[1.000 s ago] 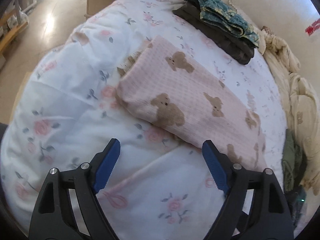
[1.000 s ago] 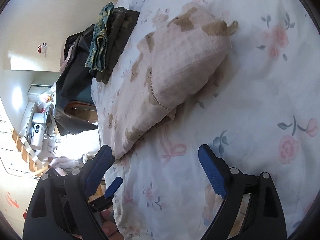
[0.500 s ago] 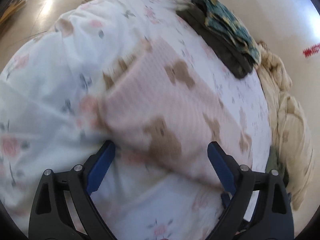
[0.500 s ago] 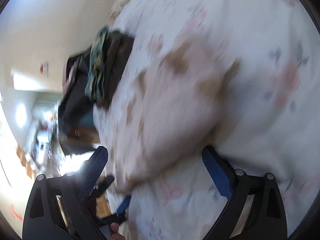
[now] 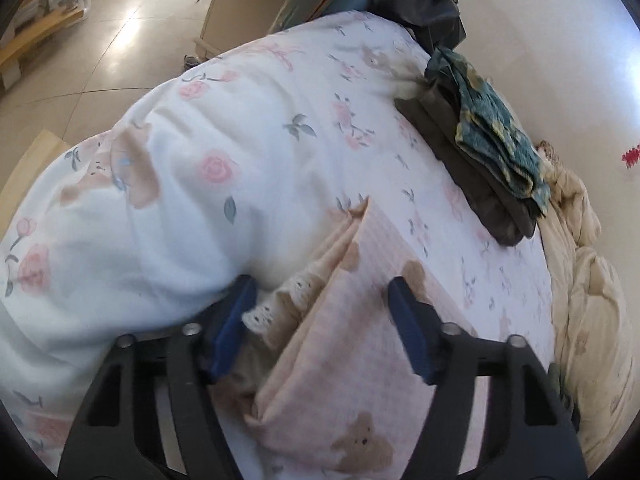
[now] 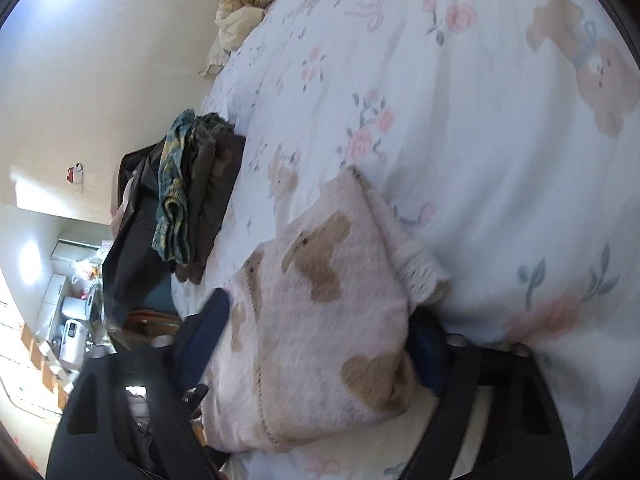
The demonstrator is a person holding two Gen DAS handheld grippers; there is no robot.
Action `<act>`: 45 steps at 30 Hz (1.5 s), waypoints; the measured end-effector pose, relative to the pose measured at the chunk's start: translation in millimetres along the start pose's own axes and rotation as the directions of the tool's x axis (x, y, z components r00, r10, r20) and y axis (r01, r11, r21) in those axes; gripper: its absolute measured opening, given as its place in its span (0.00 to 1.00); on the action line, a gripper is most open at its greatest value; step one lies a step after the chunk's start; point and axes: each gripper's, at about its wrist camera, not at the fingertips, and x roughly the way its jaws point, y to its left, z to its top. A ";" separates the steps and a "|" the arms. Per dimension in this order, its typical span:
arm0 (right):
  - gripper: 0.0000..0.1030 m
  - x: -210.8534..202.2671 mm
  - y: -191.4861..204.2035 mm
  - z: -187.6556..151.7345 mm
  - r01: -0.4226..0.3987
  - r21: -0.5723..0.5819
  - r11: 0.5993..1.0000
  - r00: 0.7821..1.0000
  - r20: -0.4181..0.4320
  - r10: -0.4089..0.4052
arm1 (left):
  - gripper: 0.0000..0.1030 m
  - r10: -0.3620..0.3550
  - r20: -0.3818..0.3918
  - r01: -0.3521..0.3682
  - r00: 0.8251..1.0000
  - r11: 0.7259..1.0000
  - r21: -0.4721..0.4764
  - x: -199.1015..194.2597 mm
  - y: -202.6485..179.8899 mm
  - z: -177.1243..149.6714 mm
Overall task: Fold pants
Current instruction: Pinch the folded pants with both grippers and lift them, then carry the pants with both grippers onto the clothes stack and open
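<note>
No text, label, brand or number can be read in either view. The one candidate is a small red sign or ornament [image 5: 631, 157] on the cream wall [image 5: 560, 40], seen past the far side of the bed [image 5: 200, 208]; its marks are too small and blurred to make out. In the right wrist view the same red piece [image 6: 75, 172] hangs on the wall beyond the bed, and it is equally unreadable there.
</note>
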 end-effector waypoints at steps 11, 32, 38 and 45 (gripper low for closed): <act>0.05 -21.3 20.2 10.0 -0.058 -0.106 0.993 0.998 0.023 0.061 | 0.03 -0.142 -0.025 0.144 0.990 0.981 0.132 -23.1 -30.0 16.8; 0.05 -21.0 195.7 89.2 -0.175 -0.419 0.891 0.975 0.053 0.217 | 0.03 -0.339 0.088 0.314 0.937 0.925 0.216 -87.7 -118.4 129.9; 0.05 53.3 260.5 146.9 -0.156 -0.494 0.855 0.978 0.046 0.205 | 0.03 -0.341 0.157 0.297 0.927 0.922 0.249 -42.8 -165.2 203.0; 0.05 162.8 303.9 202.8 -0.081 -0.530 0.844 0.992 0.036 0.118 | 0.03 -0.302 0.184 0.224 0.935 0.908 0.353 45.2 -215.0 283.3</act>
